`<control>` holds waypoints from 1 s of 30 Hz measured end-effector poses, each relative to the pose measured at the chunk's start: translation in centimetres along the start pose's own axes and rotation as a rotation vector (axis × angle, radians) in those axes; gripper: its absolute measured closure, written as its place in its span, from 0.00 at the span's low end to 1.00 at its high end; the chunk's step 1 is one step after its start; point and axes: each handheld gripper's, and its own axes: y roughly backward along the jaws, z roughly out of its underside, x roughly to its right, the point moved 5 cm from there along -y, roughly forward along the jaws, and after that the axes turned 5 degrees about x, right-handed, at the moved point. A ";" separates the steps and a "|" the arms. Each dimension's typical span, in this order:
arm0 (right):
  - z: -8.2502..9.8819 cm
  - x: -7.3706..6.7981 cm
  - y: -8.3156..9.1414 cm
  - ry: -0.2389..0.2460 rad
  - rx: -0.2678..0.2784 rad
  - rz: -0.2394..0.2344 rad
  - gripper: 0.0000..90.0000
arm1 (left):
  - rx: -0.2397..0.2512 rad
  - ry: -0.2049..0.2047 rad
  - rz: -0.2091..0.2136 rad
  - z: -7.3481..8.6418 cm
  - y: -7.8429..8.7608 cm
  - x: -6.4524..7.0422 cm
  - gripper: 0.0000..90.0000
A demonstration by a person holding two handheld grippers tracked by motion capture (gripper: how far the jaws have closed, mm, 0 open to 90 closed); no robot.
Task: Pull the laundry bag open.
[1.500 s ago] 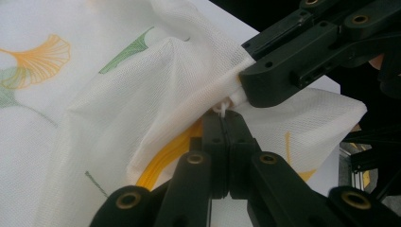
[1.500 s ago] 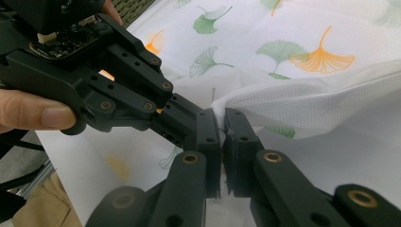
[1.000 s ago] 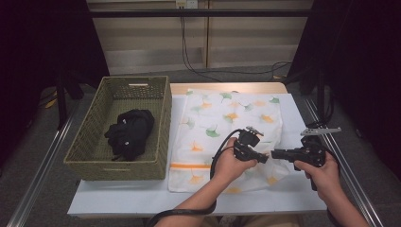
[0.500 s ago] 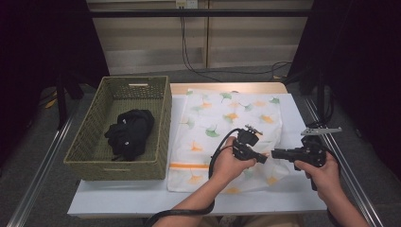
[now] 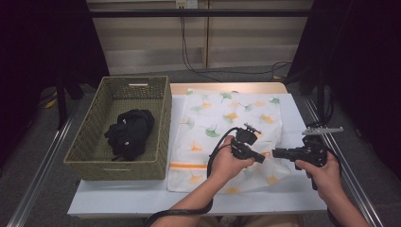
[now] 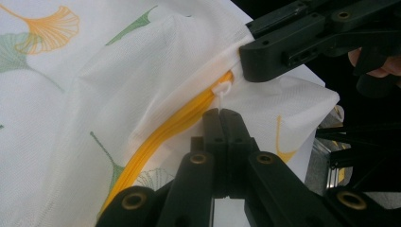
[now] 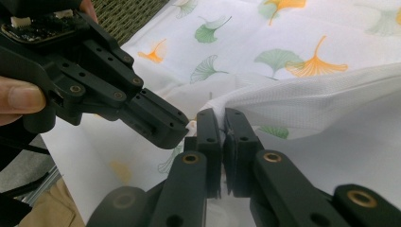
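Desk (image 5: 118,196) carrying a wicker basket (image 5: 94,158) with a black garment (image 5: 128,134), just left of the white leaf-print bag (image 5: 227,113) lying flat. Near that bag's front right corner, left tongs (image 6: 221,113) clamped on the white zipper pull (image 6: 221,90) of the yellow zipper (image 6: 165,127). Right tongs (image 7: 222,123) pinched shut on the bag's fabric edge, touching the left tongs.

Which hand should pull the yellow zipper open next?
The left, probably. The left tool is shut on the white zipper pull at the end of the yellow zipper. The right tool is pinching the bag fabric beside it, holding it steady.
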 end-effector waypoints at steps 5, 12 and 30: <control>0.1 0.0 0.0 0.004 0.000 -0.002 0.96 | 0.001 -0.011 0.004 0.1 0.0 0.0 1.00; 0.1 0.3 0.1 -0.005 0.005 0.001 0.96 | -0.019 0.005 0.002 0.4 0.3 -0.2 1.00; -0.1 0.8 0.9 -0.018 0.035 0.022 0.96 | -0.055 0.007 0.010 1.3 0.5 -0.9 1.00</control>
